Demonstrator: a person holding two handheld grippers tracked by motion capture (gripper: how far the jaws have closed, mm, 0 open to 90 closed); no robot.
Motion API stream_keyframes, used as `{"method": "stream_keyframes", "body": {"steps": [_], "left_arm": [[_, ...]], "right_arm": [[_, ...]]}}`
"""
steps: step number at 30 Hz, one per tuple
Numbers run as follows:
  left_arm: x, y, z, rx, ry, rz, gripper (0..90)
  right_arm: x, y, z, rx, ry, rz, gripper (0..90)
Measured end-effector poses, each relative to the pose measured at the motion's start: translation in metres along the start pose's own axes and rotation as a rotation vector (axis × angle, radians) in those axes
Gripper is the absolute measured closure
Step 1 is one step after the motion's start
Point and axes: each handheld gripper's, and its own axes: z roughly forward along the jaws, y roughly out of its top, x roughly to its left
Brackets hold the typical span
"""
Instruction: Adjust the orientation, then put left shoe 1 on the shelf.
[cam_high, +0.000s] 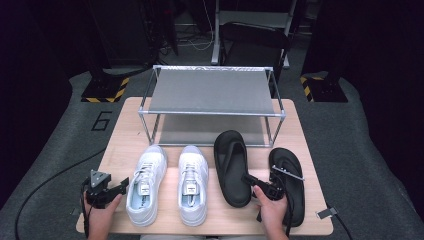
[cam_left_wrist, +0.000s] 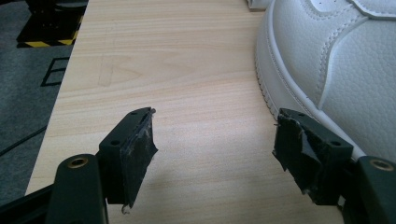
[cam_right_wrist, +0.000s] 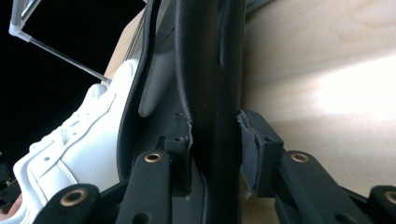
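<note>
Gripping the side wall of the black sandal (cam_right_wrist: 210, 70), our right gripper (cam_right_wrist: 215, 149) has its pads pressed on both faces of it; in the high view that sandal (cam_high: 231, 167) sits right of the white sneaker pair, with its mate (cam_high: 290, 185) at 3 o'clock. Our left gripper (cam_left_wrist: 215, 149) stands wide open, nothing between the pads, bare table (cam_left_wrist: 187, 84) ahead at 12 o'clock and the left white sneaker (cam_left_wrist: 336, 60) just beside the right-hand pad. The shelf rack (cam_high: 210, 92) stands beyond the shoes
</note>
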Motion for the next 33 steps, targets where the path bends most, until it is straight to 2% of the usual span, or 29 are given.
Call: {"method": "stream_keyframes", "body": {"steps": [1,4,5,8,11,15,23,24,30,33], "left_arm": [[0.000,0.000,0.000,0.001,-0.001,-0.002,28.4],[0.000,0.001,-0.001,0.007,-0.001,0.009,28.4],[0.000,0.001,-0.001,0.007,-0.001,0.009,28.4],[0.000,0.000,-0.001,0.007,-0.002,0.005,28.4],[0.000,0.001,0.000,0.007,-0.003,0.005,28.4],[0.000,0.001,-0.001,0.003,-0.004,0.009,28.4],[0.001,0.001,0.000,-0.009,-0.001,0.005,28.4],[0.000,0.001,0.000,-0.013,-0.001,0.002,28.4],[0.001,0.000,0.000,-0.016,-0.002,0.000,28.4],[0.001,0.000,0.000,-0.015,-0.003,-0.002,28.4]], "right_arm": [[0.002,0.002,0.000,0.001,0.002,0.016,66.1],[0.005,0.009,0.003,-0.014,-0.001,0.013,66.0],[0.006,0.012,0.004,-0.019,-0.005,-0.008,66.0],[0.011,0.019,0.008,-0.033,-0.006,-0.005,66.0],[0.016,0.027,0.013,-0.032,-0.024,-0.028,66.0],[0.020,0.038,0.023,-0.032,-0.020,-0.025,66.0],[0.026,0.055,0.046,-0.037,-0.048,-0.025,66.0],[0.026,0.057,0.048,-0.031,-0.046,-0.038,66.0],[0.027,0.071,0.068,-0.030,-0.052,-0.022,66.0],[0.028,0.077,0.078,-0.036,-0.063,-0.033,65.9]]}}
